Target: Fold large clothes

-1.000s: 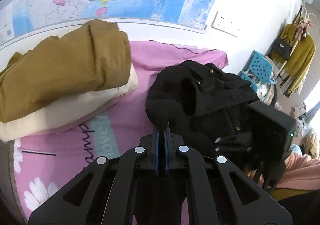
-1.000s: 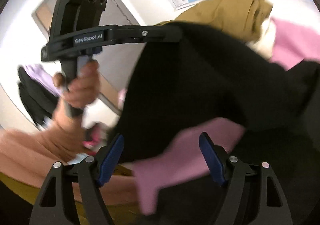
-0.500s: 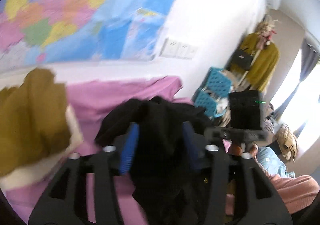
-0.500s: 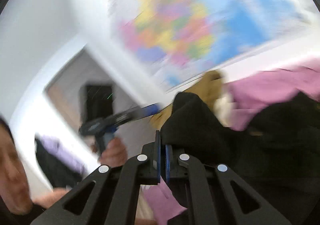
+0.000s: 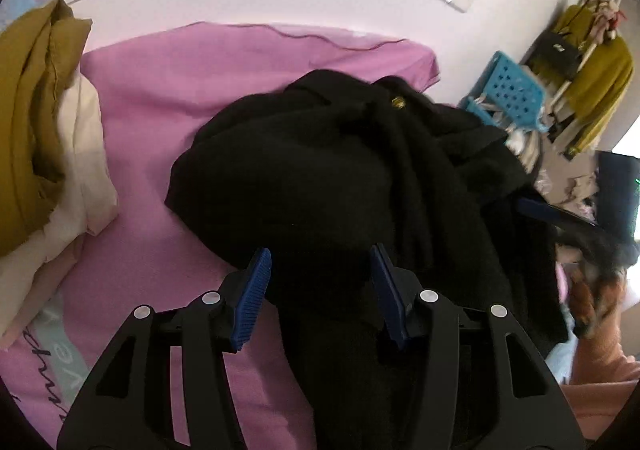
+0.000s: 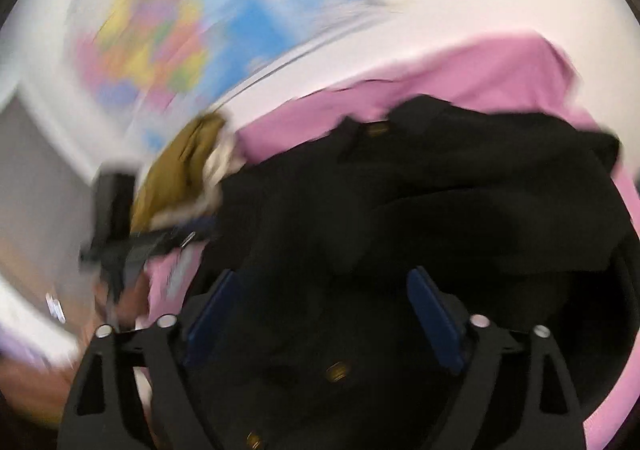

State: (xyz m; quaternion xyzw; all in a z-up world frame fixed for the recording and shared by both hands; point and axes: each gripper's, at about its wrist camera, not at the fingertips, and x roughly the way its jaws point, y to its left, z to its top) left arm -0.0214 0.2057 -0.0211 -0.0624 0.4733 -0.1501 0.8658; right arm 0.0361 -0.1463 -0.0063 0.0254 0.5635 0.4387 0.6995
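1. Holding both tongs spread over the black coat (image 5: 320, 178), I grip nothing: my left gripper (image 5: 320, 282) and my right gripper (image 6: 320, 314) each straddle cloth with jaws wide apart.
2. My landmark is the coat itself, heaped on the pink sheet (image 5: 192, 74); the folded mustard and cream pile (image 5: 36, 122) lies to its left, apart from it.
3. Closing now, I judge I would pinch several bunched layers, dragging the whole heap instead of one edge.
4. My right view is blurred, so I could misjudge where the brass buttons (image 6: 338, 372) sit and clamp one.
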